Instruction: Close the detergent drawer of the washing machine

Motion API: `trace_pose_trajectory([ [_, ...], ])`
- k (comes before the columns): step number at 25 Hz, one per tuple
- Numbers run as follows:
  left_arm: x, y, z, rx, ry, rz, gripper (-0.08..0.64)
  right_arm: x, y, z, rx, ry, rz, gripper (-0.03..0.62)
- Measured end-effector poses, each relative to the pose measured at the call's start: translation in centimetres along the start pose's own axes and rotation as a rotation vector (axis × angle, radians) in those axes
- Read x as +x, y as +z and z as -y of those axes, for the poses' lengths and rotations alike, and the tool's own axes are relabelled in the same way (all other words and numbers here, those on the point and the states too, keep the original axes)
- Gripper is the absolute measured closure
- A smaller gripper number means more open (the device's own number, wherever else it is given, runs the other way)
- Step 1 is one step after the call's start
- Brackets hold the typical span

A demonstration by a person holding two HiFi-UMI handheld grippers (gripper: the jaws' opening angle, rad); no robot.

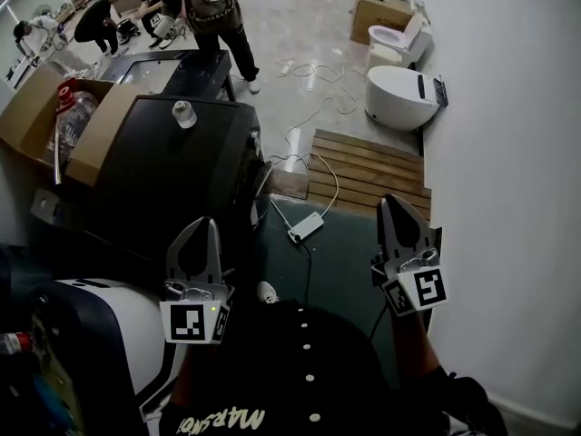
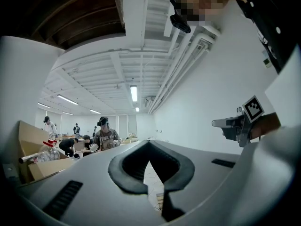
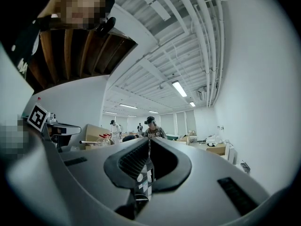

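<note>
**A:** While the left gripper (image 1: pixel 211 228) and right gripper (image 1: pixel 388 203) sit clenched and empty, where's the detergent drawer?

**B:** can't spot it in any view tbh, so no clue which way it points or runs.

The ceiling strip lights (image 2: pixel 133 92) brighten the 2 gripper views; below them the nearest surfaces blur. Head view is dim, edges bent and corners dark.

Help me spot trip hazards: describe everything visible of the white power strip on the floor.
The power strip is a white oblong block, seemingly plastic, lying flat on the dark green floor between the black appliance and the slatted wooden board. White cords run from it; a dark one trails toward the camera.
</note>
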State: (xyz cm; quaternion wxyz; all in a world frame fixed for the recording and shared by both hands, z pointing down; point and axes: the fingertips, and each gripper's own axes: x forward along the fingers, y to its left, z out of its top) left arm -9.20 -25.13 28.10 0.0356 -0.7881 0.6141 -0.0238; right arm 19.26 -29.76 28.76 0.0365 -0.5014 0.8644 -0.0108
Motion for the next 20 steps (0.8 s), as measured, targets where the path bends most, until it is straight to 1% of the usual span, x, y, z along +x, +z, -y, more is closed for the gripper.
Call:
trace_pose_trajectory([
  [3,0.1,0.0,0.1,0.001,-0.003,0.0,0.554,0.3,0.1,-0.3,0.008,0.011,0.003,0.555],
  [7,0.1,-0.1,0.5,-0.003,-0.01,-0.001,0.554,0.4,0.1,-0.3,0.015,-0.007,-0.017,0.554],
  [10,0.0,-0.2,0.6,-0.008,-0.01,-0.002,0.554,0.3,-0.4,-0.3,-0.014,0.005,-0.027,0.554],
  [14,-0.1,-0.1,0.5,-0.011,-0.007,0.0,0.554,0.6,-0.5,-0.4,-0.011,0.004,-0.038,0.554],
  [20,-0.4,-0.1,0.5,-0.015,-0.016,0.005,0.554,1.1,0.7,-1.4,0.009,0.022,0.02,0.555],
])
